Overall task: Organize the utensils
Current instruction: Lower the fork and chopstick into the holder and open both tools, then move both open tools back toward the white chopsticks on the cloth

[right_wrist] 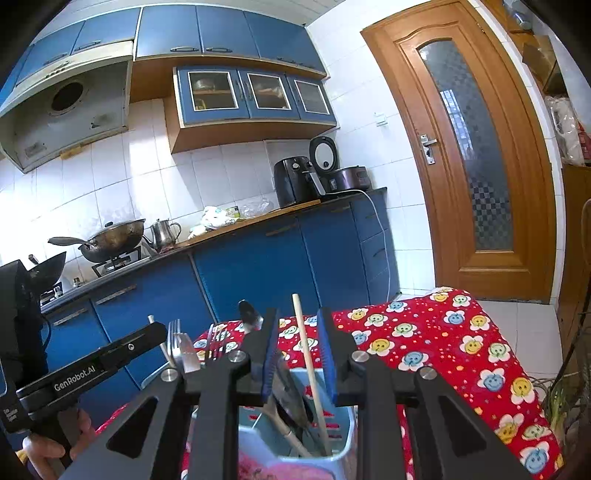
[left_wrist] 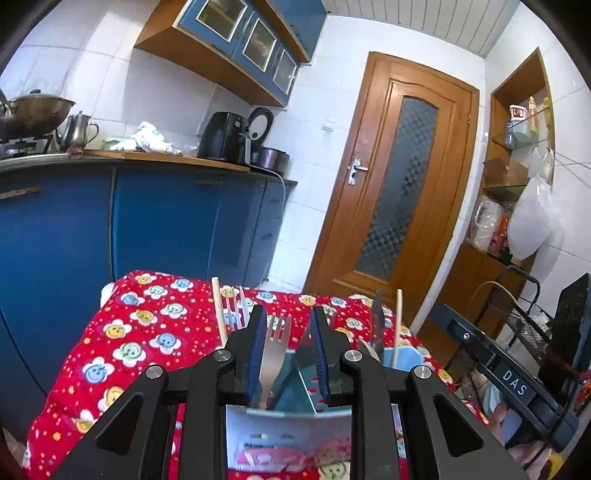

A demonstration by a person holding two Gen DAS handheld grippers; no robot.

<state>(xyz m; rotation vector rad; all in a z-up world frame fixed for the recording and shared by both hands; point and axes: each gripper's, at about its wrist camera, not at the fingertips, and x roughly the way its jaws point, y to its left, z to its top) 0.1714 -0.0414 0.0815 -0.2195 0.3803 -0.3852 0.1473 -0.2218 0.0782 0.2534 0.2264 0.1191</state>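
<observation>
This is a kitchen in a home. Blue cupboards [right_wrist: 229, 33] hang high on the wall, and more blue cupboard doors [right_wrist: 258, 266] sit under a long bench [right_wrist: 255, 218]. White tiles [right_wrist: 110, 177] cover the wall. A wok [right_wrist: 110, 236] sits on a gas stove [right_wrist: 118, 260], with a metal kettle [right_wrist: 164, 232] just beside it. A hood [right_wrist: 66, 110] hangs over the stove. A black air fryer [right_wrist: 295, 181] and a rice cooker [right_wrist: 343, 170] stand on the bench near a brown wooden door [right_wrist: 476, 147] with a glass pane. Shelves [left_wrist: 517, 147] in the wall hold bottles and bags. A red cloth with smiling flowers [right_wrist: 443, 350] covers a table.
</observation>
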